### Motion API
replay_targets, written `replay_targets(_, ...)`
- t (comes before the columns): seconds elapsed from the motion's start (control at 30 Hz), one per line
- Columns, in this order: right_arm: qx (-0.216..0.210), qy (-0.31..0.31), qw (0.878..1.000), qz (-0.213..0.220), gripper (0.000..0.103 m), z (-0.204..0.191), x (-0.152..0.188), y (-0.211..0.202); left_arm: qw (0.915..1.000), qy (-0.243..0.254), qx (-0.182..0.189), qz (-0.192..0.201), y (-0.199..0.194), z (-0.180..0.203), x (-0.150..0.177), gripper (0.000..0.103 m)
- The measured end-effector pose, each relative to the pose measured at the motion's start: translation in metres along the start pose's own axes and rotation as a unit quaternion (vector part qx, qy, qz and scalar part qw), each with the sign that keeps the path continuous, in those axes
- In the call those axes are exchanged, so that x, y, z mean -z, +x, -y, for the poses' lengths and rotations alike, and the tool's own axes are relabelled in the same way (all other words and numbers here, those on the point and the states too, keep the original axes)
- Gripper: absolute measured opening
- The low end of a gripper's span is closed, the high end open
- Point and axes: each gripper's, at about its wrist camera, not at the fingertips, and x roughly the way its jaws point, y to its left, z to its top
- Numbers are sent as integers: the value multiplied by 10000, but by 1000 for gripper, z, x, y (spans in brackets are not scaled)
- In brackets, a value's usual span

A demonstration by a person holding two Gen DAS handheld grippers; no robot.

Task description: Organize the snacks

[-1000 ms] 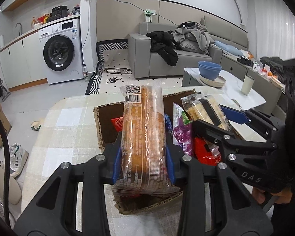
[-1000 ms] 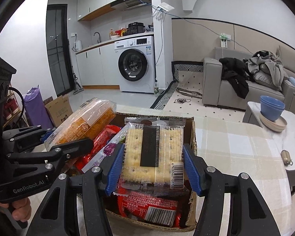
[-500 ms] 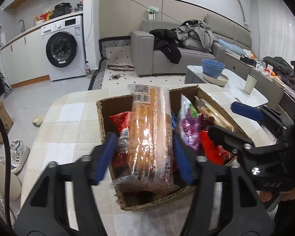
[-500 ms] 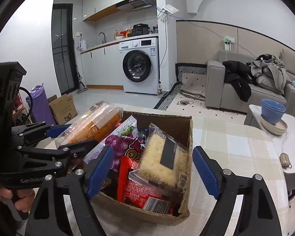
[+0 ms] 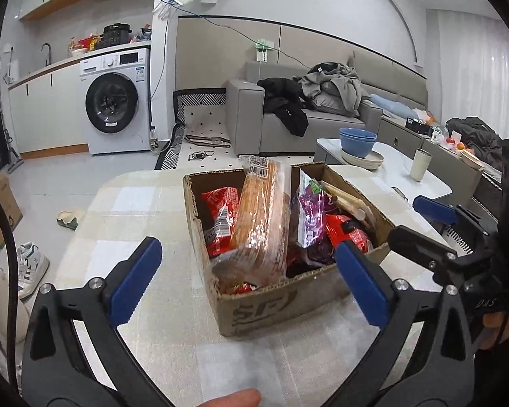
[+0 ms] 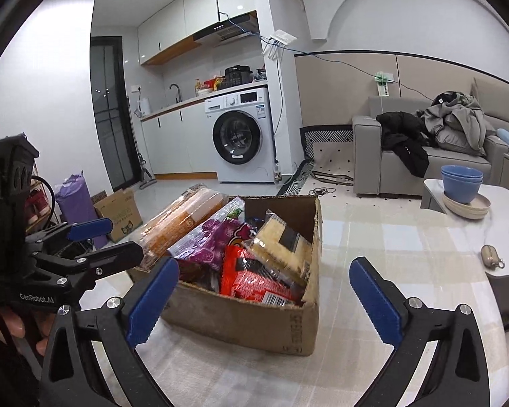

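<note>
We hold the left gripper (image 5: pixel 251 285) and right gripper (image 6: pixel 264 298) spread wide, empty, just short of the box (image 6: pixel 254 322) of snacks (image 5: pixel 264 224).

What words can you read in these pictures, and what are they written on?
"GenRobot.AI": white letters on the black left gripper, seen from the right wrist.
"DAS": faint letters on the black right gripper, seen from the left wrist.
Brown cardboard box: large grey printed letters on the front, cut off, unclear.
Long orange snack pack, red snack packets, white washing machine: print and barcodes too small or blurred.
</note>
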Motion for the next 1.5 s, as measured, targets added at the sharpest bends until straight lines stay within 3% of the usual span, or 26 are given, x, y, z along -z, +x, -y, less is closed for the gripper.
replay_targets(0.2,-98,-44,9999,132,103,-9,14,-14,9997,-58,-119,227,-23,-2,20,102)
replay_targets(0.4,-145,-59,9996,248,103,-15,27,-25,9998,63,-162,97,-28,-3,38,102)
replay_targets(0.67,-107,-7,9993,362,103,-14,40,-35,9995,-107,-111,264,-41,-14,55,102)
replay_targets(1.5,31,7,9985,552,103,-15,52,-50,9987,-31,-252,432,-42,-15,79,102)
